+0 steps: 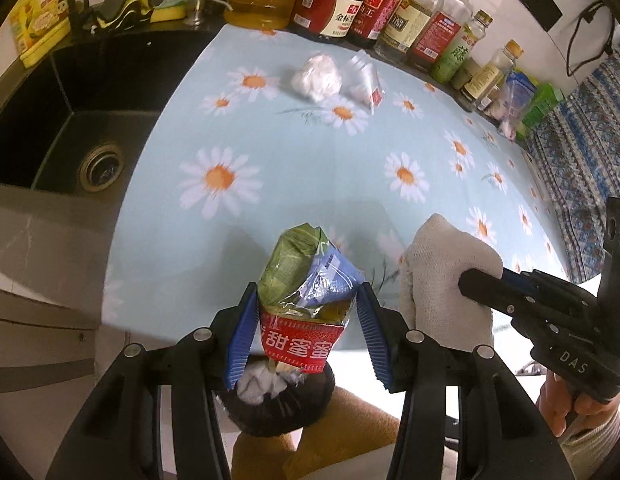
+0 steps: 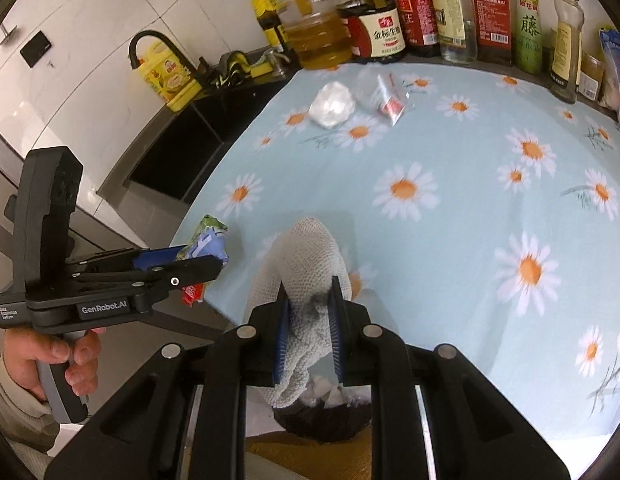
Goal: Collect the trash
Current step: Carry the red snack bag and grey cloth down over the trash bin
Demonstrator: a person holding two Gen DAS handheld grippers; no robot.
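Observation:
My left gripper (image 1: pixel 308 292) is shut on a bundle of snack wrappers (image 1: pixel 306 280), green, blue and red, held above a black-lined trash bin (image 1: pixel 278 404) that has white tissue in it. My right gripper (image 2: pixel 310 284) is shut on a white knitted cloth (image 2: pixel 306 256) over the same bin (image 2: pixel 321 420). The left gripper (image 2: pixel 198 264) with its wrappers (image 2: pixel 208 236) shows at the left of the right wrist view. A crumpled white tissue (image 1: pixel 315 76) and a clear plastic wrapper (image 1: pixel 363 76) lie at the far side of the daisy-print counter (image 1: pixel 270 152).
A black sink (image 1: pixel 70 120) lies left of the counter. A row of oil and sauce bottles (image 1: pixel 349 4) stands along the back wall. Packets (image 1: pixel 521 100) sit at the far right. A patterned blue cloth (image 1: pixel 569 168) covers the right side.

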